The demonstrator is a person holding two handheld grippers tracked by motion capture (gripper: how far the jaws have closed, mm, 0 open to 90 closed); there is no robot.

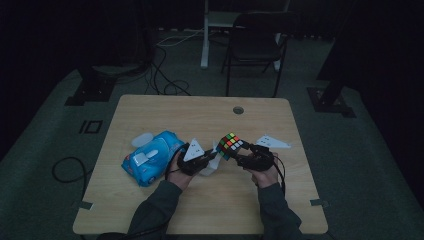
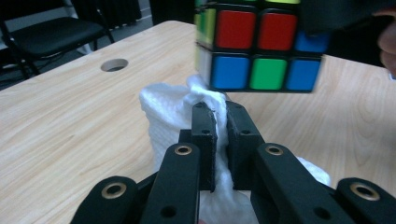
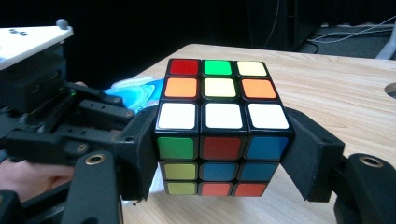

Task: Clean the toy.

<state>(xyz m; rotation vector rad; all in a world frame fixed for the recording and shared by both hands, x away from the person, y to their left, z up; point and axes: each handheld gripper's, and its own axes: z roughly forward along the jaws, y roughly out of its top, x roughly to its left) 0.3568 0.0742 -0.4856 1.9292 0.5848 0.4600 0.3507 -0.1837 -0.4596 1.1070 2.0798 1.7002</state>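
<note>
Cube (image 3: 223,133) between right gripper (image 3: 223,154) jaws

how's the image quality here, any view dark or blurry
High view: dim overall, the room beyond the table nearly black. Left gripper view: brighter, the cube slightly motion-blurred, the white cloth and left tool sharp. Right gripper view: the cube crisp between the right tool, background black.

Dim room: wooden table (image 1: 150,200), black folding chair (image 1: 257,42), grey carpet (image 1: 45,135)
</note>
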